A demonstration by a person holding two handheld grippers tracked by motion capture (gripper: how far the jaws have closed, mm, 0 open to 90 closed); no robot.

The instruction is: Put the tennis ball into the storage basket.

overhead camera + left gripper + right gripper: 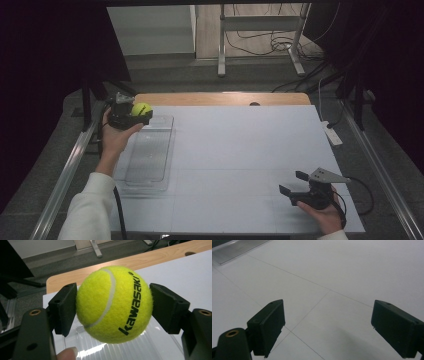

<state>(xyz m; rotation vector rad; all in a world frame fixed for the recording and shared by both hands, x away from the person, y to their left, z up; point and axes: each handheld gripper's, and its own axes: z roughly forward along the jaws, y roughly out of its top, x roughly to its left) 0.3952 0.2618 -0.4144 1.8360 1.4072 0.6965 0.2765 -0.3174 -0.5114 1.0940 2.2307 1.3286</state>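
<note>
Yellow felt covers the ball [113,303], a tennis ball printed "kawasaki", which sits clamped between the two black pads of the left hand-held gripper [131,114] at the upper left of the high view, lifted above the far end of a clear ribbed tray [150,152]. It should handle as light and springy, with a fuzzy nap that gives the pads good friction; the pads meet it at opposite sides across its widest part, which looks the safest hold, since a round ball squeezed off-centre could pop out. The tray lies along the left of the white counter [240,145]. At the lower right the right hand-held gripper [300,187] hangs low over bare counter with its jaws spread wide, holding nothing. The ball's underside and the tray's near end are hidden in the left gripper view, and the tray's depth is hard to judge.
</note>
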